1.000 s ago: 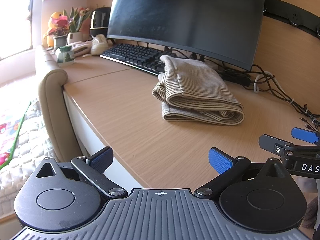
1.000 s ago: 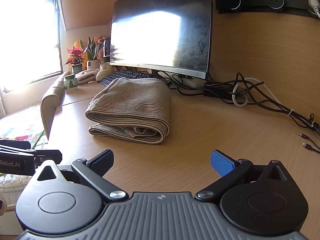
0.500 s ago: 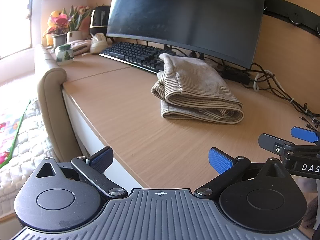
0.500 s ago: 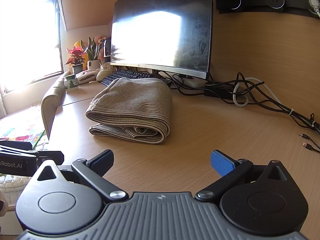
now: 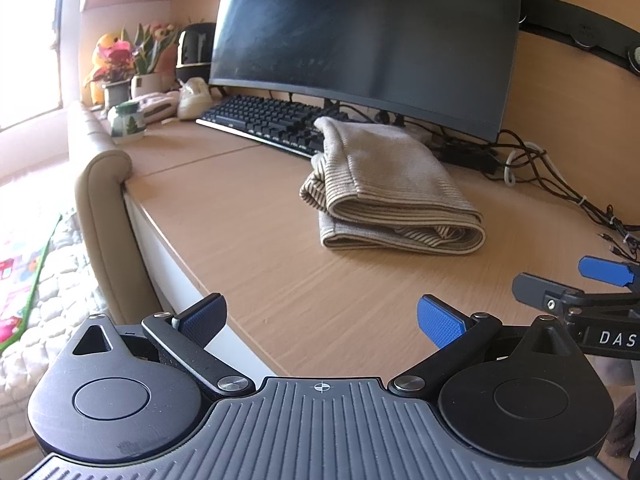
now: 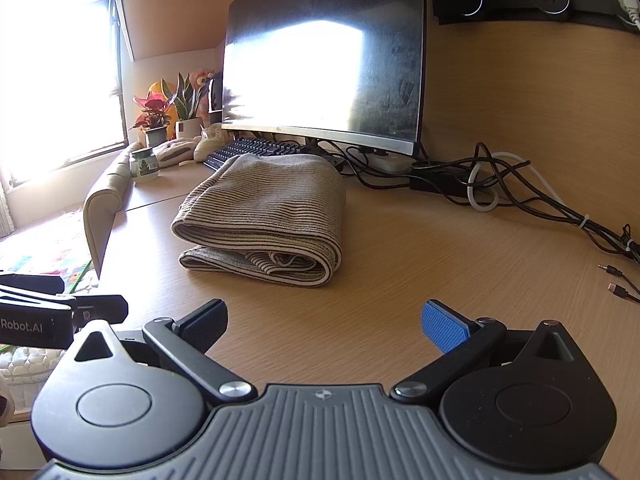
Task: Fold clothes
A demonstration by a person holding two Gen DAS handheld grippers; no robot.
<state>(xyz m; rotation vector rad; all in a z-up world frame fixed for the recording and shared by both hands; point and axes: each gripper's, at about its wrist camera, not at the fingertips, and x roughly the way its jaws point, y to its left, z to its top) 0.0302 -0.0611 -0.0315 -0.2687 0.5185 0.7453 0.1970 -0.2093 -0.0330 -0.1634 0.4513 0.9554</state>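
We saw a beige garment (image 5: 394,184) with thin dark stripes running across it, lying on a light wood-grain desk (image 5: 248,216). Our left gripper (image 5: 320,318) and right gripper (image 6: 324,322) were black and dark grey, each with blue pads (image 5: 440,326) on the fingers. The monitor (image 5: 360,36) was black, and so was the keyboard (image 5: 264,120). The cables (image 6: 516,196) were mostly black, with one white among them. The plant (image 6: 154,110) had red and green leaves. A small jar (image 5: 127,122) was white with green tree shapes on it. The padded edge (image 5: 104,208) beside the desk was tan.
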